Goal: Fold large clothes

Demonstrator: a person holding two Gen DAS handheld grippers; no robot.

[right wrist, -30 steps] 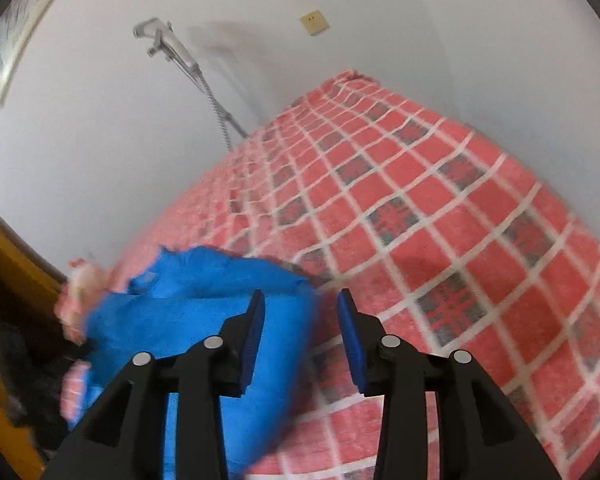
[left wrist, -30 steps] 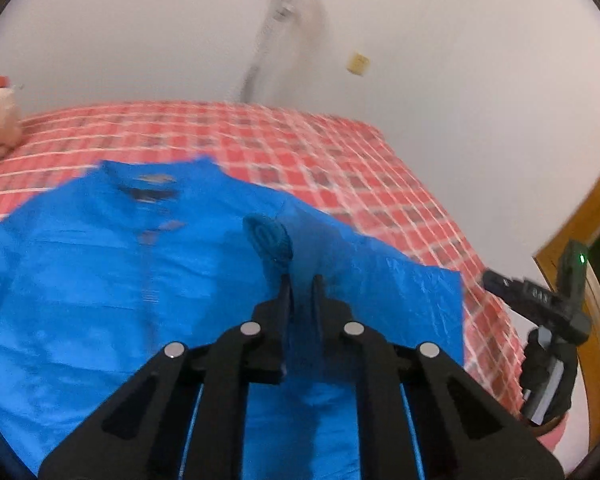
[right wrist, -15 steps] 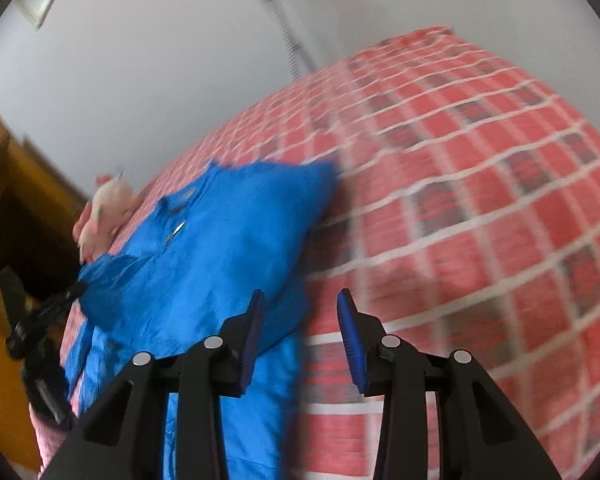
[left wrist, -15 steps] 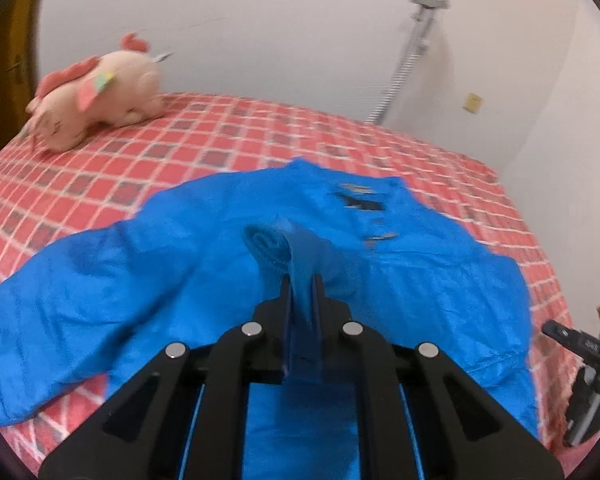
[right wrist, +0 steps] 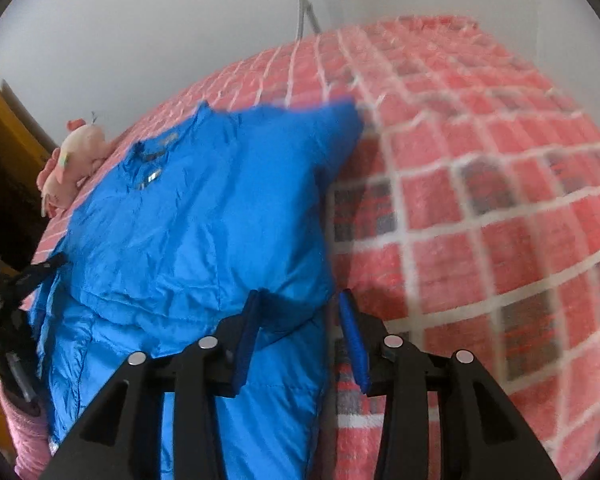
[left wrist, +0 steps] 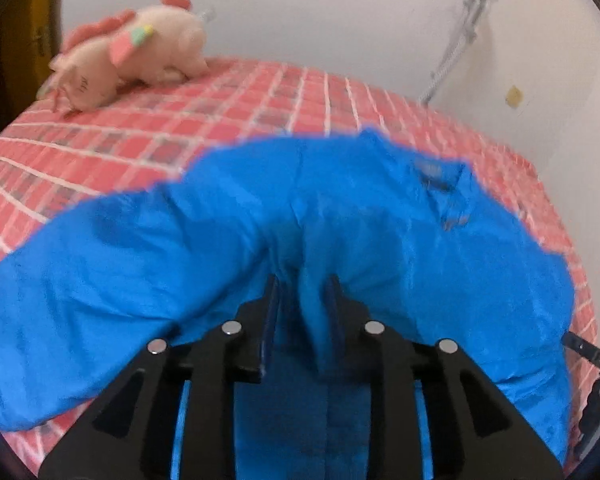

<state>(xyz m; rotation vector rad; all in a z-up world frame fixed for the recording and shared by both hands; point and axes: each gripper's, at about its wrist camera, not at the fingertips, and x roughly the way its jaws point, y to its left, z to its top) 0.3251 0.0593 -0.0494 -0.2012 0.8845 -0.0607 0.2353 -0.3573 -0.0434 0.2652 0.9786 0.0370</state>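
Note:
A large bright blue jacket (left wrist: 380, 208) lies spread on the bed, collar toward the far wall. My left gripper (left wrist: 303, 300) hovers over its near middle. Its jaws are opening, and a raised fold of blue cloth stands between them, leaning on the right pad (left wrist: 334, 300) with a gap at the left pad. In the right wrist view the jacket (right wrist: 188, 232) fills the left half. My right gripper (right wrist: 300, 312) stands open above the jacket's right edge, with cloth under the left finger and bed cover under the right one.
The bed's red checked cover (right wrist: 480, 200) stretches away to the right. A pink plush toy (left wrist: 136, 52) lies at the far left corner by the wall. A grey pole (left wrist: 460, 32) leans on the wall. Wooden furniture (right wrist: 4, 140) and a black stand (right wrist: 4, 300) flank the bed's left.
My left gripper has swung across the jacket, bringing the plush toy into view, and its jaws have parted from the fold they pinched. My right gripper has come down over the jacket's right edge.

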